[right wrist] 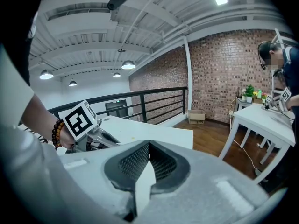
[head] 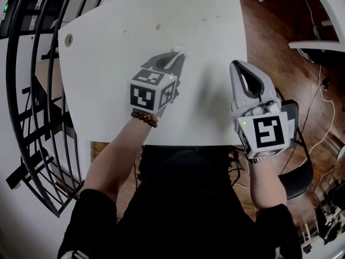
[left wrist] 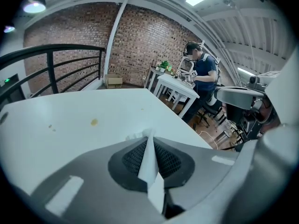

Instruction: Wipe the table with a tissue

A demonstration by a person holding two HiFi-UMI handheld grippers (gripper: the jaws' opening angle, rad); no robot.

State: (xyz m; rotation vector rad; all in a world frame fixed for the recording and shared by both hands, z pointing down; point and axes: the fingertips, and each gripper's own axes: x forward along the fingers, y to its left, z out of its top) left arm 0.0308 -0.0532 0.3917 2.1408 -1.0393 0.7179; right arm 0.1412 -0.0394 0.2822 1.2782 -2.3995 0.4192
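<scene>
- The white surface [head: 108, 47] lies under both of my grippers; everything else is placed from it.
- A black railing [head: 24, 80] curves along the surface's left side; wooden floor [head: 269, 31] shows past its right edge.
- My right gripper [right wrist: 148, 146] hangs at the surface's right edge near the front corner, raised off the top; its fingers are pressed together at the tips with nothing between them.
- My left gripper [head: 172, 58] sits over the middle of the surface and points toward its far side; the fingers are clamped on the tissue [left wrist: 147, 133].
- The tissue is a thin white fold pinched upright between those fingers; a crumpled bit pokes out past the tips, low over the surface; whether it touches the top I cannot tell.
- A small brown spot [head: 158, 27] marks the surface beyond the left gripper, toward the far edge; fainter specks [head: 204, 19] lie near it.
</scene>
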